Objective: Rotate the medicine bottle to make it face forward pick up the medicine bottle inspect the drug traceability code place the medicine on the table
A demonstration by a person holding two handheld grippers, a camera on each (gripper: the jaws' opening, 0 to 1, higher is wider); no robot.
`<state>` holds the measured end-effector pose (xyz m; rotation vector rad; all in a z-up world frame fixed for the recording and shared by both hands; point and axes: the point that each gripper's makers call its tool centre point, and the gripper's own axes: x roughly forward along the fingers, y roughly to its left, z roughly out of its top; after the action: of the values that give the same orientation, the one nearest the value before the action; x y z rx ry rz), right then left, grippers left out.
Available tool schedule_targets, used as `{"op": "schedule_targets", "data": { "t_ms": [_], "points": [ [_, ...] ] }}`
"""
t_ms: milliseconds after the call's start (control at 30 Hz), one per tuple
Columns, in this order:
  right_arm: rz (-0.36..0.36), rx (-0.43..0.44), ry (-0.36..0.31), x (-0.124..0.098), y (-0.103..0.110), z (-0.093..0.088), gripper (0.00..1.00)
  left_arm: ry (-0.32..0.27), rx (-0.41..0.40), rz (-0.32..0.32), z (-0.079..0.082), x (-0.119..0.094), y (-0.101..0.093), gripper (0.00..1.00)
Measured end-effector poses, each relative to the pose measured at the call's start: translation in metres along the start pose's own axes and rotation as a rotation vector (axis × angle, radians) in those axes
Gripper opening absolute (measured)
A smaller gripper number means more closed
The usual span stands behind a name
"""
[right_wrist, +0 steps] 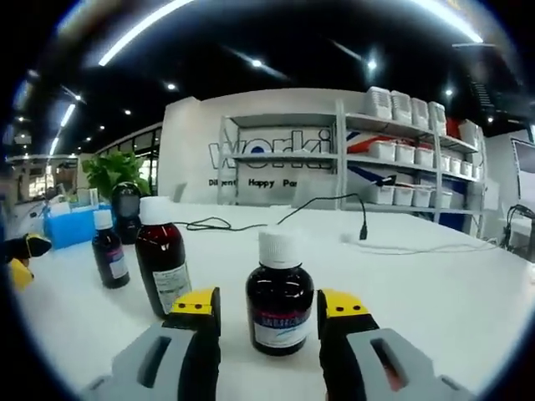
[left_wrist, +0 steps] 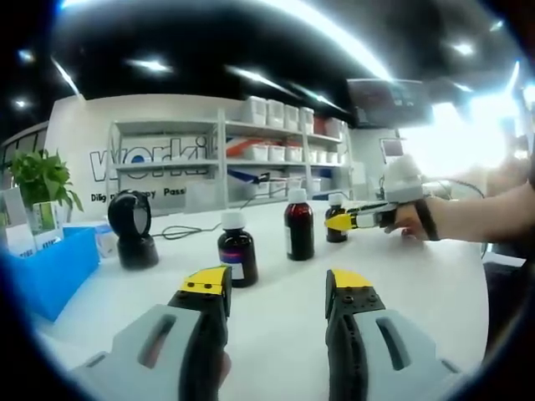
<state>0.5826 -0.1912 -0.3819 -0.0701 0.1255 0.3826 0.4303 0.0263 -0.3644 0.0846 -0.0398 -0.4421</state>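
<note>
Dark brown white-capped bottle (right_wrist: 279,301), yellow-tipped grey tool (right_wrist: 269,311)

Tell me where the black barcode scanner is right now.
In the left gripper view the black barcode scanner stands on the white table, left of the three medicine bottles, beside the blue bin.

We see a white desk (right_wrist: 435,292) before a white lettered wall (right_wrist: 276,150), metal shelves (right_wrist: 401,146) stacked with white bins (right_wrist: 401,104), a leafy plant (left_wrist: 42,175), and bright strips on a dark ceiling (left_wrist: 209,33).
</note>
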Motion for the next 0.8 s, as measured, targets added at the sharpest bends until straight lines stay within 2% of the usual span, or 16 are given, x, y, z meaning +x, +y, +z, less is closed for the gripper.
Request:
{"op": "schedule_targets", "data": {
  "t_ms": [133,233,333,367,433,467,567,633,667,800],
  "points": [
    [0.078,-0.01,-0.002,-0.004,-0.001,0.002,0.41,0.001,0.002,0.001,0.0,0.0,0.0,0.36],
    [0.141,-0.078,0.003,-0.007,-0.004,0.003,0.42,0.002,0.002,0.0,0.0,0.0,0.0,0.36],
    [0.183,-0.034,-0.032,-0.009,-0.012,0.011,0.39,0.002,0.004,-0.002,0.0,0.0,-0.001,0.36],
    [0.185,-0.018,-0.031,-0.009,-0.016,0.011,0.38,0.001,0.004,-0.001,0.0,0.0,-0.001,0.36],
    [0.229,-0.002,-0.032,-0.013,-0.008,0.011,0.37,0.0,0.002,-0.001,0.0,0.0,-0.001,0.36],
    [0.234,-0.009,-0.026,-0.01,-0.014,0.01,0.38,-0.001,0.001,-0.001,0.001,0.0,-0.001,0.36],
    [0.316,-0.047,-0.026,-0.011,-0.01,0.01,0.39,0.001,0.003,-0.003,0.0,0.0,-0.002,0.36],
    [0.368,-0.018,-0.023,-0.013,-0.009,0.014,0.41,0.003,0.004,-0.003,0.0,0.0,-0.002,0.36],
    [0.363,-0.025,-0.027,-0.01,-0.017,0.016,0.41,0.003,0.004,-0.003,0.0,0.0,-0.002,0.36],
    [0.389,-0.049,-0.003,-0.009,-0.016,0.015,0.39,0.003,0.001,-0.003,0.0,0.0,-0.001,0.36]
  ]
}}
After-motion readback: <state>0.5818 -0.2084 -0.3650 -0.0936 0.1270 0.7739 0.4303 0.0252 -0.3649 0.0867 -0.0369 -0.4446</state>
